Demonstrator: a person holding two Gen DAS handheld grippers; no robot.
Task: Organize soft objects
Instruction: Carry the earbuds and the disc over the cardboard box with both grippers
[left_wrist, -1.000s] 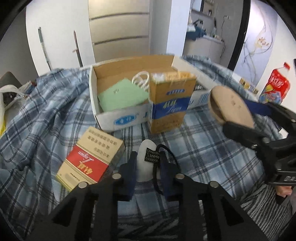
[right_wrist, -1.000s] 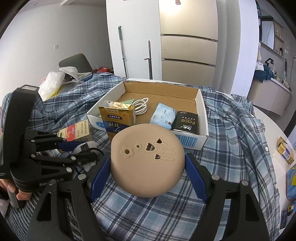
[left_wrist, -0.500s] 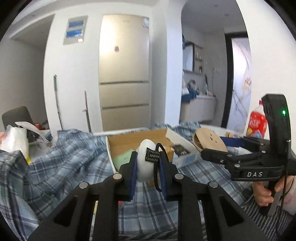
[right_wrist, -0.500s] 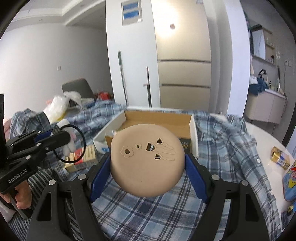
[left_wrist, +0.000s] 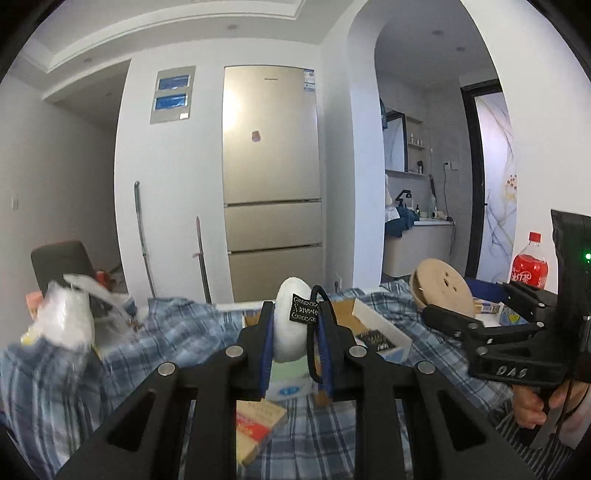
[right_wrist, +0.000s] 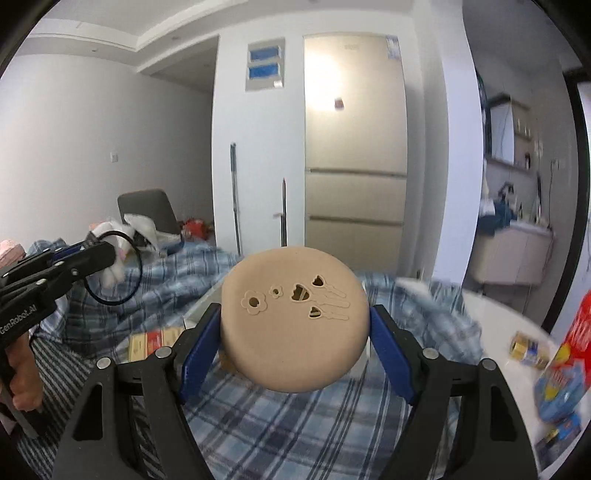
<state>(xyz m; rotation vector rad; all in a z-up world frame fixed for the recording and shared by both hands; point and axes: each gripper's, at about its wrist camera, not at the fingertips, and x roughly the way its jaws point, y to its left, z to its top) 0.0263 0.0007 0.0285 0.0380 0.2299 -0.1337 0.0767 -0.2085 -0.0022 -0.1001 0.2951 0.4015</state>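
A: Here, nearest the left camera, the left gripper (left_wrist: 295, 332) pinched a white plush (left_wrist: 290, 328) between its blue pads (left_wrist: 266, 354); a black label and a black loop hung off the plush's right side.

B: And the right gripper (right_wrist: 295, 328)?

A: Its fingers stood wide but pressed on both edges of a tan disc (right_wrist: 293, 325), which bore flower and heart cut-outs. In the left view the disc (left_wrist: 441, 286) showed edge-on, held clear above the table.

B: What lay beneath?

A: A plaid cloth (right_wrist: 288, 428) covered the table; a red-and-cream pack (left_wrist: 256, 428) lay on it just below the left fingers. Past the plush sat an open carton (left_wrist: 380, 326) holding a green pad (left_wrist: 291, 369) and a dark packet (left_wrist: 375, 339).

B: Farther off?

A: A red bottle (left_wrist: 529, 264) at right, then a beige fridge (left_wrist: 271, 184) against the wall.
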